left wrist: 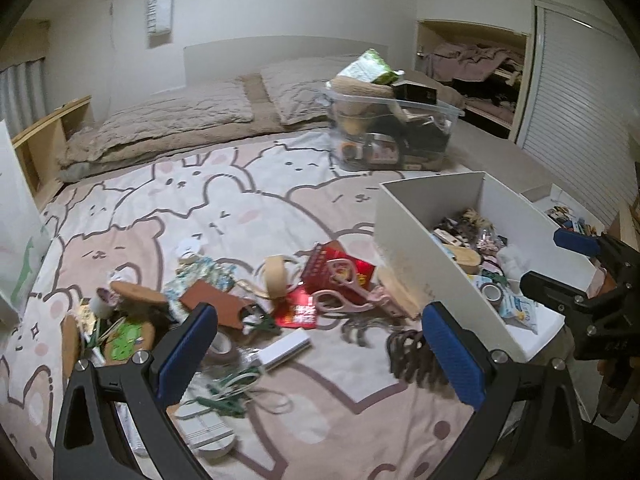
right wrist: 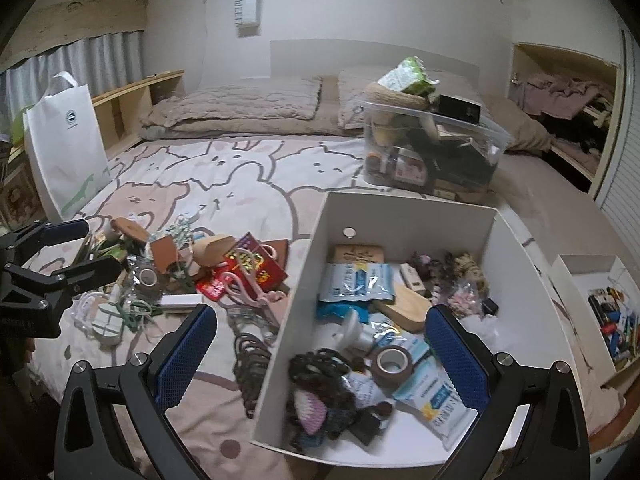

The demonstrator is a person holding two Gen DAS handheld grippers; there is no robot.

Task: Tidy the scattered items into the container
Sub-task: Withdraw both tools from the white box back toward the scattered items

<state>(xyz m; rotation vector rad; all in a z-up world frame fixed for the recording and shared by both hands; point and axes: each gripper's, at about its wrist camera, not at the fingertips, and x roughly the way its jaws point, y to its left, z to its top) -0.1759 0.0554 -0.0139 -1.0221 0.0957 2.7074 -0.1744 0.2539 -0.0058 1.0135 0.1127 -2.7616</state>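
A white box [right wrist: 400, 216] stands on the cartoon-print bedspread and holds a brown tape roll [right wrist: 390, 362], blue-white packets [right wrist: 436, 396] and a dark knitted item [right wrist: 320, 376]. My right gripper [right wrist: 320, 354] hovers open over the box's near end with nothing between its fingers. Left of the box [left wrist: 420, 248] lies a scattered pile: pink scissors [left wrist: 344, 296], a red packet [left wrist: 340, 268], a tan tape roll [left wrist: 276, 276], dark hair ties [left wrist: 408, 352] and green cord [left wrist: 228, 392]. My left gripper [left wrist: 320, 352] is open and empty above the pile's near side.
A clear plastic bin [left wrist: 396, 132] packed with things sits further back on the bed. A white paper bag [right wrist: 66, 140] stands at the left edge by a wooden shelf. A second white box [right wrist: 600, 304] with small items is on the right. Pillows lie at the headboard.
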